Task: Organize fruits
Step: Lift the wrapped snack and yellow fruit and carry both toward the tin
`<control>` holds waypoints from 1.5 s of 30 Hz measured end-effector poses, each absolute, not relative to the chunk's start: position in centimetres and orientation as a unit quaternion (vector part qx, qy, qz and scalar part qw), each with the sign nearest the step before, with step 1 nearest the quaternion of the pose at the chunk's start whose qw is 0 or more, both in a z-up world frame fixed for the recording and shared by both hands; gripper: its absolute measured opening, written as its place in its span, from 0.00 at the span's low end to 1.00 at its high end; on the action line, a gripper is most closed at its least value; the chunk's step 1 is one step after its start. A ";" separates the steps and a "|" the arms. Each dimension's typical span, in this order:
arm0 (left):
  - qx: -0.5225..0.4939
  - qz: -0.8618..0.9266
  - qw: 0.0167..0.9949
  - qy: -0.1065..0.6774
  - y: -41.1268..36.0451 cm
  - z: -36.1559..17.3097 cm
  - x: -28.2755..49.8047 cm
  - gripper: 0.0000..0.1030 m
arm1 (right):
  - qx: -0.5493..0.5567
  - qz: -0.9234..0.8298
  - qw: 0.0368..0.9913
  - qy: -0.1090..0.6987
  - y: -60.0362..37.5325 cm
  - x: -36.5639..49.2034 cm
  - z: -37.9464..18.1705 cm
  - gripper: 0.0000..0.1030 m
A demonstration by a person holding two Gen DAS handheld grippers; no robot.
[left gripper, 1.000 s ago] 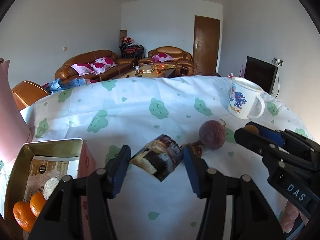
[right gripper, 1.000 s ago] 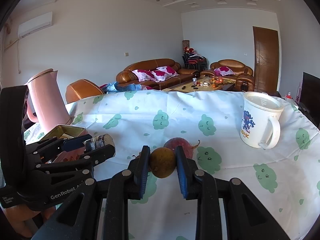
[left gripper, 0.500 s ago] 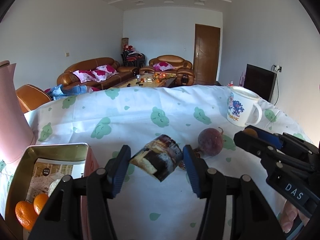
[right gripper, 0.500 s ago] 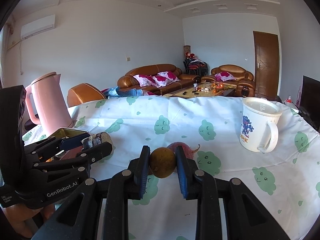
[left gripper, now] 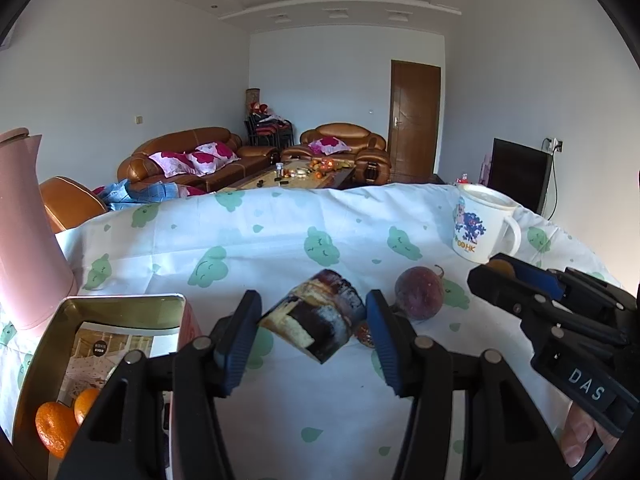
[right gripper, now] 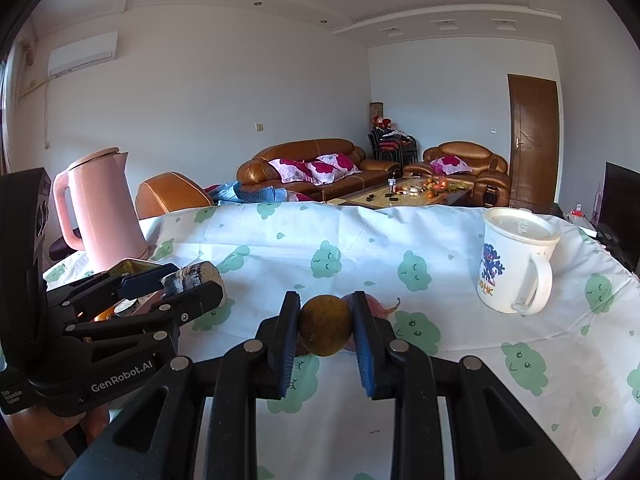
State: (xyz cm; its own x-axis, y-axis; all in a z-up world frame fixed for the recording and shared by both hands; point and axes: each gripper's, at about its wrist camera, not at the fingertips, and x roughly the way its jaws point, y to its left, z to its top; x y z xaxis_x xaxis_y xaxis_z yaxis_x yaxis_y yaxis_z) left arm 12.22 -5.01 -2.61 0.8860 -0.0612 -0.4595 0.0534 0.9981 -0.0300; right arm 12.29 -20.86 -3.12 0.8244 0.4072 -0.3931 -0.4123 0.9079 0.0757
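1. The left gripper (left gripper: 312, 330) is clamped on a short printed can (left gripper: 314, 320), tilted, its long axis running crosswise between the pads.
2. The right gripper (right gripper: 326, 330) is clamped on a round yellow-brown fruit (right gripper: 325, 330), lifted clear of the cloth.
3. The open tin box (left gripper: 100, 344), already holding two oranges (left gripper: 56, 432), lies down and left of the left jaws, touching distance; the left hand is the nearer one, by my judgement.
4. Just beyond the right jaws, right of the left jaws, a purple passion fruit (left gripper: 419, 293) rests on the tablecloth (left gripper: 280, 248).
5. Farther off: a pink kettle (right gripper: 102, 208) left, a lidded mug (right gripper: 512, 260) right; neither blocks the box.
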 end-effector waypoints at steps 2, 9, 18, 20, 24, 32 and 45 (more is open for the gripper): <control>-0.008 -0.029 0.972 0.234 -5.0 -2.6 12.1 0.54 | -0.007 0.215 0.955 0.203 -20.8 12.2 -3.1 0.27; 0.003 -0.029 0.976 0.218 -5.3 -2.3 11.5 0.54 | -0.011 0.218 0.957 0.191 -20.8 11.8 -3.1 0.27; 0.009 -0.025 0.978 0.205 -5.5 -2.0 10.9 0.54 | -0.013 0.219 0.958 0.184 -20.8 11.4 -2.9 0.27; 0.010 -0.024 0.979 0.201 -5.5 -2.0 10.7 0.54 | -0.014 0.219 0.959 0.182 -20.7 11.3 -2.9 0.27; 0.012 -0.022 0.981 0.195 -5.5 -1.9 10.4 0.54 | -0.017 0.219 0.959 0.176 -20.7 11.1 -2.8 0.27; 0.008 -0.017 0.982 0.186 -5.4 -1.8 9.8 0.54 | -0.026 0.220 0.961 0.165 -20.5 10.6 -2.7 0.27; 0.007 -0.013 0.982 0.187 -5.2 -1.8 9.4 0.54 | -0.032 0.222 0.962 0.154 -20.3 10.0 -2.5 0.27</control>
State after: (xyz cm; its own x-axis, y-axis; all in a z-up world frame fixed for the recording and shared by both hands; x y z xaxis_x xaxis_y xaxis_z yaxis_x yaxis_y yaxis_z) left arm 9.43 -5.15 -1.77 0.9299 -0.0236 -0.3671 0.0286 0.9996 0.0081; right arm 9.96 -20.28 -2.52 0.8539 0.4179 -0.3101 -0.4375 0.8992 0.0070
